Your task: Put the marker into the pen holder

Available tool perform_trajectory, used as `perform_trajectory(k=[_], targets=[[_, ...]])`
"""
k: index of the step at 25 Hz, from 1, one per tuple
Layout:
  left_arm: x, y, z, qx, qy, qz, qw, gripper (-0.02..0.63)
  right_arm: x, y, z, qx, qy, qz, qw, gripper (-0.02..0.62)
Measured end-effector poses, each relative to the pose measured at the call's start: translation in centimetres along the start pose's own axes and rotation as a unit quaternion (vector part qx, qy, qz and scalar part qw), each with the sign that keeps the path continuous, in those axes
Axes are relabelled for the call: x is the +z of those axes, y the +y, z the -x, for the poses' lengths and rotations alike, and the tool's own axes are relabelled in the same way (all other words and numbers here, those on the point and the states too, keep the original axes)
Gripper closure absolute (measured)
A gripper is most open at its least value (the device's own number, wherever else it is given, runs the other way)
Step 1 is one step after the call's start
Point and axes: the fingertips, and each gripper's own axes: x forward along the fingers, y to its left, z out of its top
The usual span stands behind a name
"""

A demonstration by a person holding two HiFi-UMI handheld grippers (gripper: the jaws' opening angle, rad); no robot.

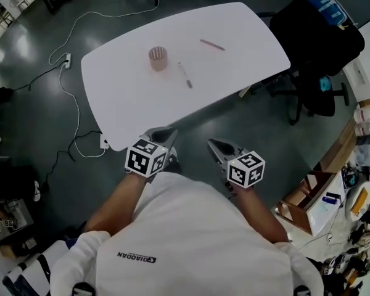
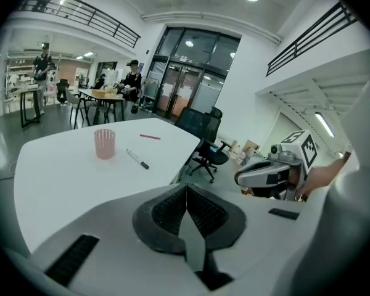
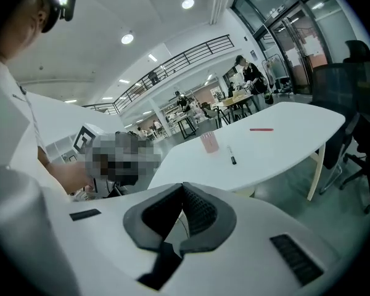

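Observation:
A white marker with a black cap (image 1: 185, 74) lies flat near the middle of the white table (image 1: 129, 103). The pink perforated pen holder (image 1: 158, 58) stands upright just left of it. Both grippers hang in front of the table's near edge, well short of the marker. My left gripper (image 1: 163, 134) is shut with nothing in it, its pads meeting in the left gripper view (image 2: 186, 193). My right gripper (image 1: 217, 145) is shut and empty too (image 3: 184, 193). From the left gripper view the holder (image 2: 104, 143) and marker (image 2: 137, 159) lie far ahead; the right gripper view shows both (image 3: 209, 142) (image 3: 232, 155).
A red pen (image 1: 212, 44) lies at the table's far right. A black office chair (image 1: 314, 48) stands right of the table. A power strip with white cable (image 1: 66, 60) lies on the floor to the left. Cardboard boxes (image 1: 305, 196) sit at the right. People stand at tables far behind.

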Motion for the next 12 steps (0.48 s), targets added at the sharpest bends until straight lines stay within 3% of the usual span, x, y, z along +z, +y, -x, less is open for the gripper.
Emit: perform_trajectory(k=[5, 12], targets=[[3.4, 5.9, -1.2, 0.017, 0.000, -0.017, 0.9997, 0.577, 3.9, -2.7, -5.1, -0.011, 0.017, 0.020, 1.000, 0.577], [4.8, 12.2, -1.9, 0.022, 0.002, -0.009, 0.9997, 0.577, 6.8, -5.6, -11.5, -0.027, 0.047, 0.029, 0.998, 0.577]])
